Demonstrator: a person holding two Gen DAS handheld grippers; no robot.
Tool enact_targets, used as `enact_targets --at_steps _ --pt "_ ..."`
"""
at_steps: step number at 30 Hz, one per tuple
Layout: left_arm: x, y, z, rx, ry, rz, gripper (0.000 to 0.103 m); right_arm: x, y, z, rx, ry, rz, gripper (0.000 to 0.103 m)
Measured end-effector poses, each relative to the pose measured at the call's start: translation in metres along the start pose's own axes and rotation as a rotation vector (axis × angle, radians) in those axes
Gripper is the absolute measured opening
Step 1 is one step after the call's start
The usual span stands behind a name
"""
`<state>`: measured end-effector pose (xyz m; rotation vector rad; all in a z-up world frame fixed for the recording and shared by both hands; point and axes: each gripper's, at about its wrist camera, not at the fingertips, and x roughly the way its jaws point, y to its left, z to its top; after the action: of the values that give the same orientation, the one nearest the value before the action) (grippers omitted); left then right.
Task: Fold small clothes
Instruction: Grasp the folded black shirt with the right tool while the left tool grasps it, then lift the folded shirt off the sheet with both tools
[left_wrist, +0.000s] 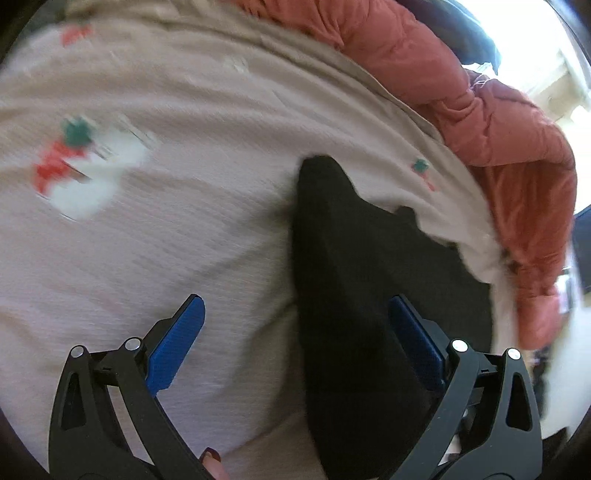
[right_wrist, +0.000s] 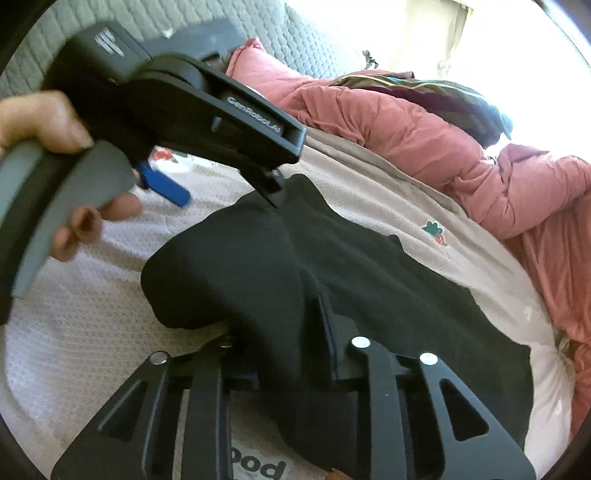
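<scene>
Across the pale patterned bedspread, the black garment lies partly bunched, running toward the bed's edge where a red quilt is heaped. The right gripper has its fingers clamped on a raised fold of the black cloth. The left gripper hangs above with its blue pads spread wide apart, one on each side of the garment's edge, gripping nothing. The risk, as I judge it: only one side is held, so lifting now could let the free half sag and crease crookedly, or slip toward the quilt.
</scene>
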<state>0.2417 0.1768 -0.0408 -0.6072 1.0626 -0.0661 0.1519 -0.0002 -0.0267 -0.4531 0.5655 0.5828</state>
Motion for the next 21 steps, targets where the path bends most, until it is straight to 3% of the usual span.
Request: enact_targets --at_steps 8,9,13,14,16,18,21 --pt "0.014 -0.009 0.001 -0.07 0.054 -0.12 0.093 -0.015 -0.02 -0.003 0.111 -0.021 0.084 0.016" --pt "0.014 -0.009 0.002 -0.083 0.056 -0.137 0.089 -0.017 -0.022 -0.003 0.117 -0.023 0.087 0.016" --pt "0.016 -0.019 -0.001 -0.133 0.083 -0.207 0.053 -0.025 -0.024 -0.004 0.129 -0.028 0.091 0.013" --pt "0.015 -0.024 -0.002 -0.125 0.083 -0.208 0.049 -0.027 -0.024 -0.004 0.131 -0.029 0.097 0.012" --pt "0.01 -0.04 -0.005 -0.08 0.073 -0.181 0.029 -0.033 -0.027 -0.005 0.139 -0.038 0.093 0.012" --pt "0.004 -0.061 -0.008 -0.018 0.055 -0.137 0.023 -0.04 -0.033 -0.007 0.151 -0.051 0.076 0.011" --pt "-0.007 -0.084 -0.011 0.02 0.031 -0.12 0.021 -0.053 -0.046 -0.012 0.197 -0.065 0.068 0.011"
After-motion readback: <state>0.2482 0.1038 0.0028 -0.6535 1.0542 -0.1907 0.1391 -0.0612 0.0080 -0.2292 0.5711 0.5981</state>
